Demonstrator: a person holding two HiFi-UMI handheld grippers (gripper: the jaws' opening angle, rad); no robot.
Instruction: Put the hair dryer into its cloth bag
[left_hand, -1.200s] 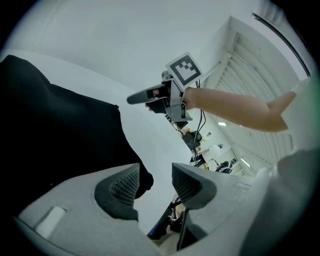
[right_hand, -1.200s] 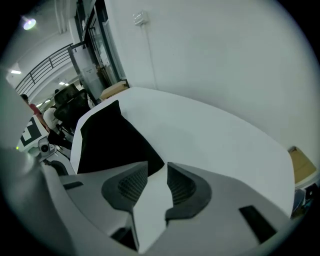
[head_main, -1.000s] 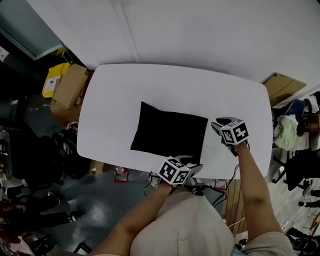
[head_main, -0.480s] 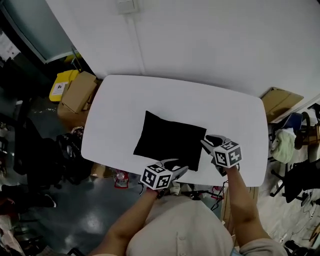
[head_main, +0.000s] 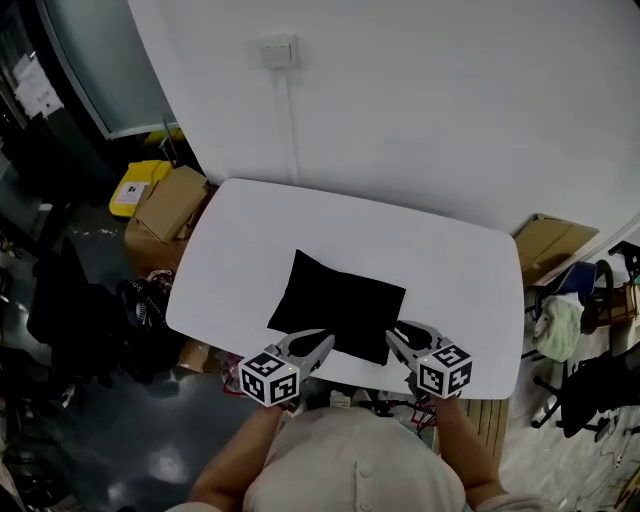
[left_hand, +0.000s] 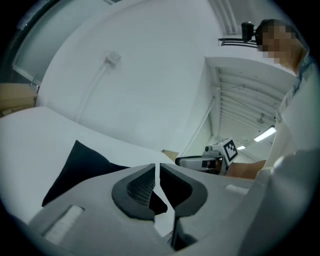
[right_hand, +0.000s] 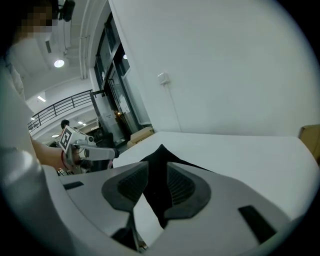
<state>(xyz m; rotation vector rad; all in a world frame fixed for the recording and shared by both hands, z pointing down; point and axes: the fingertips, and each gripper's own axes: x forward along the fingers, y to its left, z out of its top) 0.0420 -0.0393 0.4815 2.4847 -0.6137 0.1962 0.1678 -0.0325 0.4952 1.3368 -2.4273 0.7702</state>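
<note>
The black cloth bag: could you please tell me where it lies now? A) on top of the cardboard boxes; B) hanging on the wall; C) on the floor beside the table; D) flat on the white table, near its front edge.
D: in the head view the black cloth bag lies flat on the white table, close to its near edge.

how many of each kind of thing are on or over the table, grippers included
black cloth bag: 1
grippers: 2 (left gripper, whose jaws have just been closing with nothing between them; right gripper)
total: 3
</note>
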